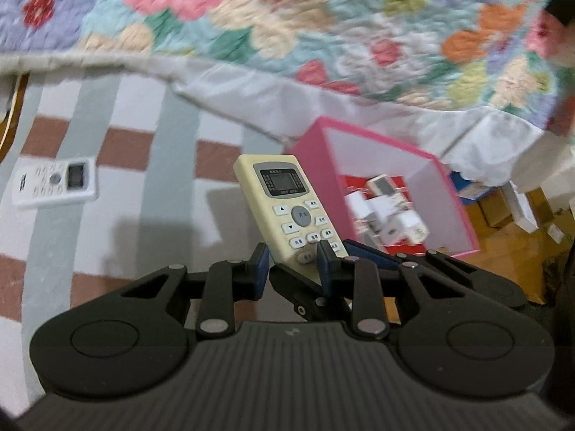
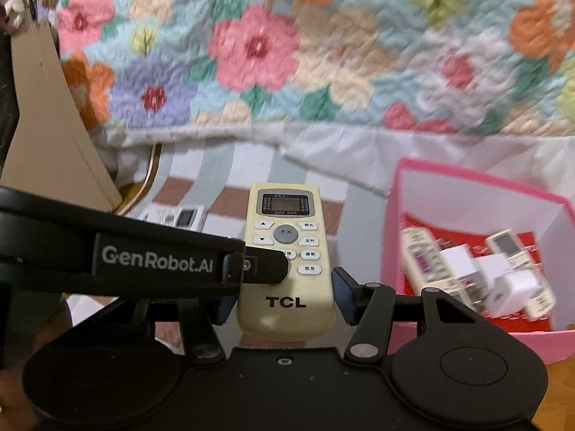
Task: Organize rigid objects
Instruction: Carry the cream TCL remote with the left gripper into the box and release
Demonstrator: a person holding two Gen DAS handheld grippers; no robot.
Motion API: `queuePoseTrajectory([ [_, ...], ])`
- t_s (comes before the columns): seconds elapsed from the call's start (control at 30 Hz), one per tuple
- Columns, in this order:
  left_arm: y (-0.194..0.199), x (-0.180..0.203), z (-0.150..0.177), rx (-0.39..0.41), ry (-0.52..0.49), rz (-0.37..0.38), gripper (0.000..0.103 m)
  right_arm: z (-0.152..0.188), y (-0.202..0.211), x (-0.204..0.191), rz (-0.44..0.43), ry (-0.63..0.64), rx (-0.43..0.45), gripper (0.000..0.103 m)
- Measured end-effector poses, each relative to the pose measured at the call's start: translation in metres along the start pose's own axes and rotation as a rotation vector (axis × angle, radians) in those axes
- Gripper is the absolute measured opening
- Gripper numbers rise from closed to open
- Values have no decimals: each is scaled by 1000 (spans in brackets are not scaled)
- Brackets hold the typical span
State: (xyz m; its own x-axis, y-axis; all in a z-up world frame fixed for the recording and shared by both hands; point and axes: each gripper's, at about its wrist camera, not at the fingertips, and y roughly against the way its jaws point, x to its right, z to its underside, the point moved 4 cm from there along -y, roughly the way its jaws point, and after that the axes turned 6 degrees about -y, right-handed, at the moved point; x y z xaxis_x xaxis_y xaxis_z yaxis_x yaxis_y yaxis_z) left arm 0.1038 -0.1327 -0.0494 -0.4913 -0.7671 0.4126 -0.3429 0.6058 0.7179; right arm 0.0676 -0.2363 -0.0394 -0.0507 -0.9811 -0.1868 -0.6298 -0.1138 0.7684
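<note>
**Soft indoor light, blurred surroundings**

Both views were evenly lit, a little dim, with no harsh glare. The cream remote [image 1: 287, 204] stayed sharp while the floral quilt [image 1: 323, 28] and the pink box [image 1: 381, 194] smeared with motion blur. A soft shadow lay on the striped cloth [image 1: 107, 136] left of the remote. Fisheye bending curved the edges, and the corners went dark.

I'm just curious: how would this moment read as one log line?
left tongs: shut on cream remote | right tongs: shut on cream remote | box: nearby, part filled
</note>
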Motion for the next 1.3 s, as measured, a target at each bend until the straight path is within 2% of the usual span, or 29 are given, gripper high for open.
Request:
queuePoseTrajectory([
  [0.27, 13, 61, -16, 16, -110, 22, 27, -9, 49, 30, 27, -40, 88, 61],
  [0.53, -29, 114, -33, -71, -146, 50, 27, -13, 61, 95, 24, -147, 74, 61],
  [0.63, -56, 125, -42, -110, -124, 47, 27, -14, 52, 121, 26, -185, 70, 61],
  [0.77, -91, 125, -52, -165, -48, 27, 27, -13, 27, 159, -43, -312, 44, 61],
  [1.0, -145, 124, -49, -229, -56, -68, 27, 2, -24, 197, -113, -492, -56, 61],
  [1.07, -155, 121, -46, -230, -51, -90, 27, 6, -35, 199, -107, -476, -61, 60],
  [1.1, -160, 121, -45, -222, -48, -90, 29, 7, -38, 199, -65, -452, -56, 60],
  [1.13, -163, 120, -44, -214, -42, -91, 35, 7, -40, 199, -26, -436, -57, 60],
  [1.17, -165, 119, -43, -209, -38, -101, 48, 7, -42, 201, 15, -410, -55, 61],
  [1.23, -163, 115, -45, -185, -37, -135, 59, 8, -46, 210, 55, -400, -44, 60],
  [1.3, -156, 112, -48, -157, -64, -135, 59, 12, -50, 221, 58, -415, -34, 60],
])
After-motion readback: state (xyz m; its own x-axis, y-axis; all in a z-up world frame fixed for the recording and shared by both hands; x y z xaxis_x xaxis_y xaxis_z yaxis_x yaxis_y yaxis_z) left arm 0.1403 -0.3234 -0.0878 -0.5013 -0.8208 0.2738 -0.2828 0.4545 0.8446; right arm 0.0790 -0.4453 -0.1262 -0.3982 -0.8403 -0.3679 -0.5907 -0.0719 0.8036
